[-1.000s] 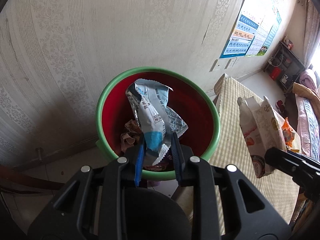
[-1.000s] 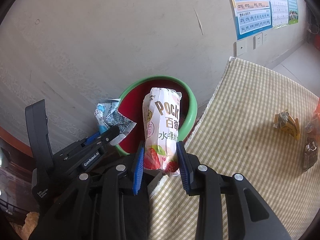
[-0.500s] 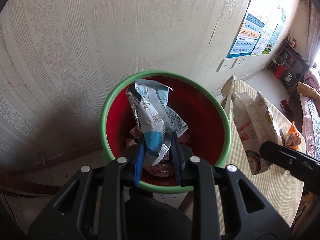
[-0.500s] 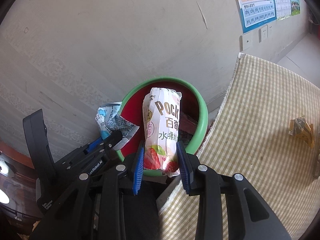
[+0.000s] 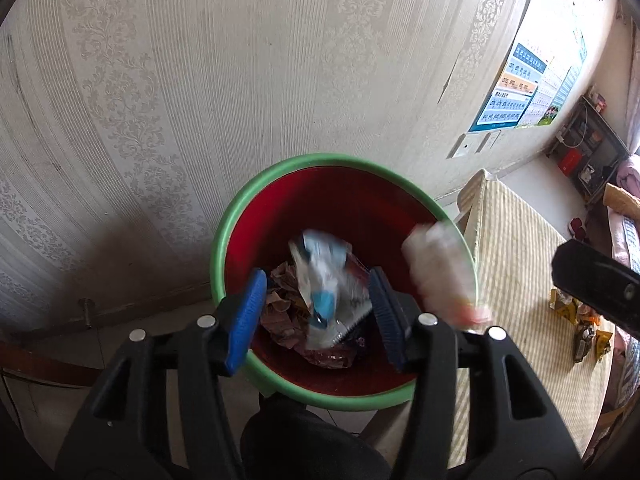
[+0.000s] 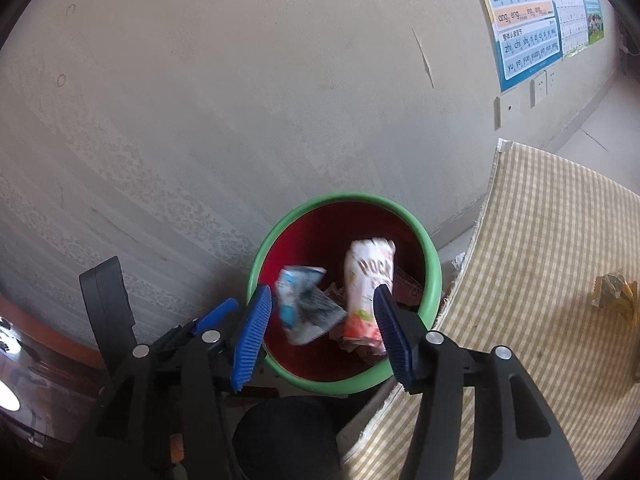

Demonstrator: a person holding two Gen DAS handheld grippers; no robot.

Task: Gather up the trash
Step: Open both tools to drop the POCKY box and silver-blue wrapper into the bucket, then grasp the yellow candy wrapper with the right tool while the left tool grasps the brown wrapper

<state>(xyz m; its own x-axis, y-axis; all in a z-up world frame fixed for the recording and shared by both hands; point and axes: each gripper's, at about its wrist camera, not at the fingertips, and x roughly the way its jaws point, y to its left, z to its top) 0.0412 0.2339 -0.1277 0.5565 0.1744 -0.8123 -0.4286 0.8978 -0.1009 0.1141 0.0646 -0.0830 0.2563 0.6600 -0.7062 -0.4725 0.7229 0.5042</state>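
Red inside, green-rimmed, the bin [image 5: 340, 164] sits right under both tools. The left hand-held gripper [image 5: 318, 312] is opening, its blue-and-white wrapper [image 5: 320, 276] blurred, falling free between the jaws. The right hand-held gripper [image 6: 322, 332] is opening too, its snack packet [image 6: 366, 280] dropping in. Best to hold above the rim until both settle.

L gripper [image 5: 316, 312] & R gripper [image 6: 322, 330] jaws opening (both angled down).

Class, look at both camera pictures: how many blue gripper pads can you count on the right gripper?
2. One pad stands left of the falling wrappers, the other pad right of them, over the bin. The right gripper is opening and grips nothing.
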